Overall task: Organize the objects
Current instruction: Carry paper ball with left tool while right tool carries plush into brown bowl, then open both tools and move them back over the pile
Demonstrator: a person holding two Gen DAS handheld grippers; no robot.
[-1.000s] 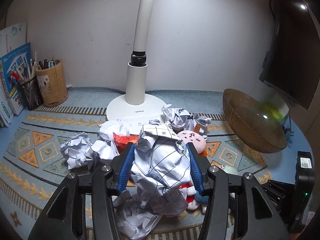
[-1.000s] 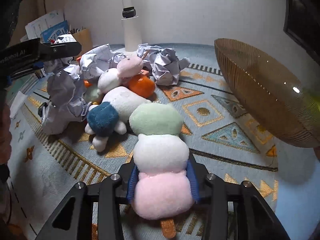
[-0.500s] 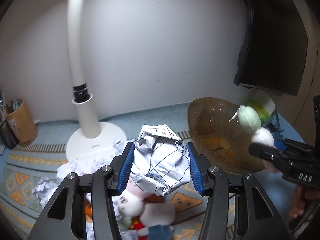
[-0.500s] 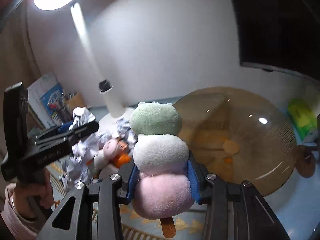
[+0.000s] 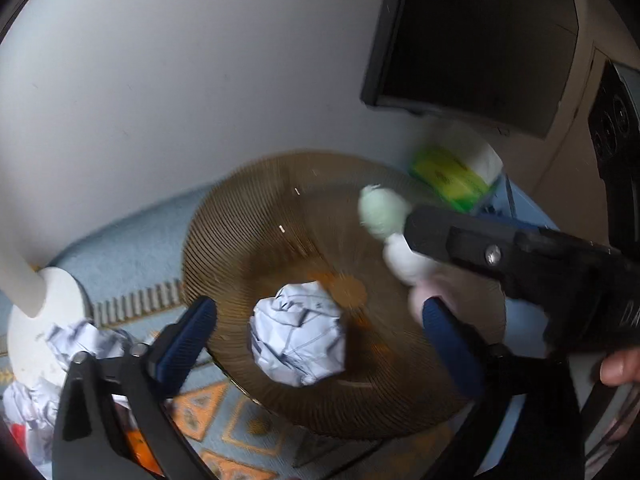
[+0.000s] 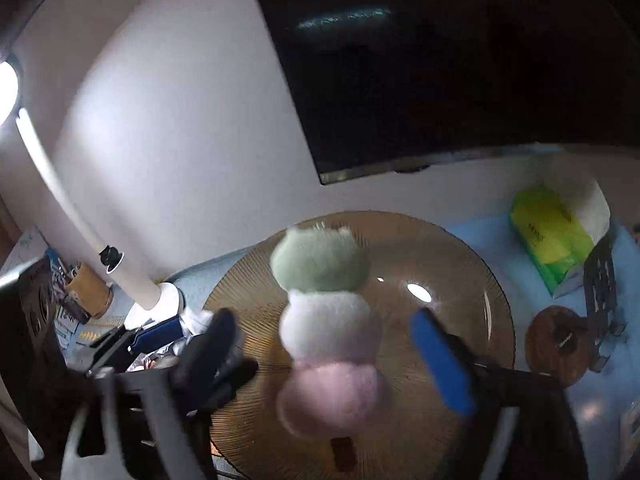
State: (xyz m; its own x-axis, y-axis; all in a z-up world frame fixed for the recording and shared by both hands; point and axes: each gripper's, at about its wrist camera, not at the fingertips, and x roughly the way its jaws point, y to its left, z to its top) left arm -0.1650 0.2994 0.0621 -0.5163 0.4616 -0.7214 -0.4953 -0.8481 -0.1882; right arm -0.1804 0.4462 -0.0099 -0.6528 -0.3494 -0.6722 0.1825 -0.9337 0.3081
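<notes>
Bowl: ribbed amber glass bowl (image 5: 248,240) on patterned table mat.
Left gripper (image 5: 320,340): fingers opening, spread wide, clear of crumpled white paper ball (image 5: 298,340) over bowl.
Right gripper (image 6: 324,344): fingers opening, spread wide, green-white-pink plush dango skewer (image 6: 324,320) loose between, over bowl.

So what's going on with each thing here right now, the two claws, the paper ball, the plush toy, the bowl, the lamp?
Left gripper: jaws opening, off the paper.
Right gripper: jaws opening, clear of the toy.
Crumpled paper ball: released, over the bowl.
Plush dango skewer: released, over the bowl.
Amber bowl: open; contents unclear.
Desk lamp: lit.
Wall screen: dark.
</notes>
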